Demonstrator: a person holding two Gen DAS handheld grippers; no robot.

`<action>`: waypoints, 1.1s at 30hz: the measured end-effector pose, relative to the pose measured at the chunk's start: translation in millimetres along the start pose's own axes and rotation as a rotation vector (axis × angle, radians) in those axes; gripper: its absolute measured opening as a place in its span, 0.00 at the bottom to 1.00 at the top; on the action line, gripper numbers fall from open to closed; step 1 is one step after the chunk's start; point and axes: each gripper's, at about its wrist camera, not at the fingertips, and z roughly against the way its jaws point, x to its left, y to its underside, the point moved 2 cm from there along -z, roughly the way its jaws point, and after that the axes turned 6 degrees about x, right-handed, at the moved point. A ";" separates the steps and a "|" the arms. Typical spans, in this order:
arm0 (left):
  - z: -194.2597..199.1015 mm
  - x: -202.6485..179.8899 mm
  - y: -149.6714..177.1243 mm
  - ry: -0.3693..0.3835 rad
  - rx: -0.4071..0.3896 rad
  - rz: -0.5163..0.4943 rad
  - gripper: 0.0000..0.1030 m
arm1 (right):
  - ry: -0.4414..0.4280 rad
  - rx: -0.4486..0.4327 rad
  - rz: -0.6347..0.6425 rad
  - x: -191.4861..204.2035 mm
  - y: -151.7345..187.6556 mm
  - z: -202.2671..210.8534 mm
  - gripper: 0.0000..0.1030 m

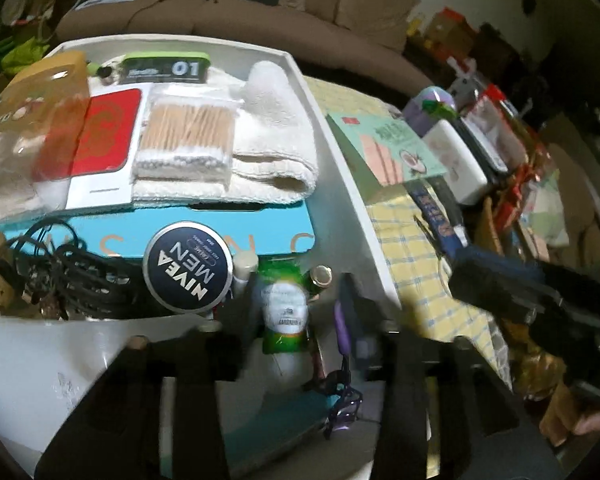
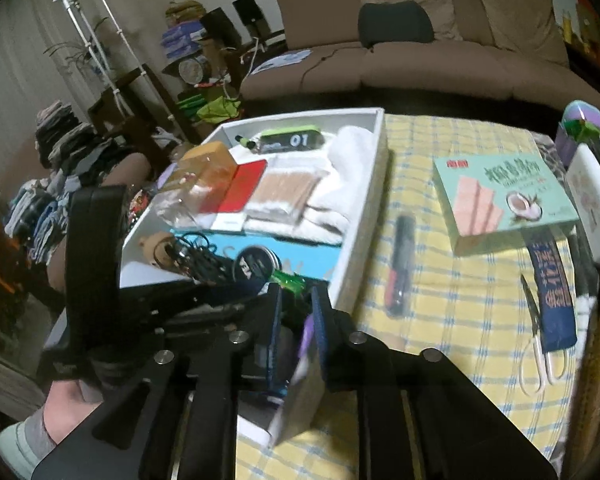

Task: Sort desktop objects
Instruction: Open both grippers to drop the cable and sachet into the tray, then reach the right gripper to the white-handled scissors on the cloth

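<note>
A white tray point(image 1: 342, 168) holds a towel point(image 1: 276, 148), cotton swabs point(image 1: 188, 136), a red card, a teal box, a Nivea tin point(image 1: 188, 266), black cables and a green-capped bottle point(image 1: 282, 312). My left gripper point(image 1: 296, 344) hovers over the tray's near end, jaws apart, with the bottle and a purple eyelash curler point(image 1: 342, 360) between its fingers. My right gripper point(image 2: 296, 320) is at the tray's near right corner point(image 2: 340, 280), fingers close together around a purple item point(image 2: 306, 332); whether it grips it is unclear.
On the yellow checked cloth point(image 2: 440, 300) lie a black-and-red pen point(image 2: 400, 268), a green wafer box point(image 2: 500, 196), scissors point(image 2: 540, 344) with a blue strap, and a white box point(image 2: 592, 200). A brown sofa point(image 2: 420, 52) stands behind.
</note>
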 end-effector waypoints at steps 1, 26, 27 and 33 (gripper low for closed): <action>3.3 2.2 1.1 0.007 -0.009 0.014 0.54 | -0.004 -0.001 -0.005 -2.0 2.4 0.9 0.22; 34.4 -103.4 90.0 0.161 -0.134 -0.068 1.00 | 0.276 -0.095 -0.083 -139.6 71.4 93.0 0.94; 29.2 -109.8 93.3 0.162 -0.127 -0.086 1.00 | 0.282 -0.095 -0.078 -143.1 70.5 94.7 0.92; 14.5 -148.6 116.9 0.140 -0.135 -0.238 1.00 | 0.321 -0.031 -0.028 -157.2 65.8 72.9 0.49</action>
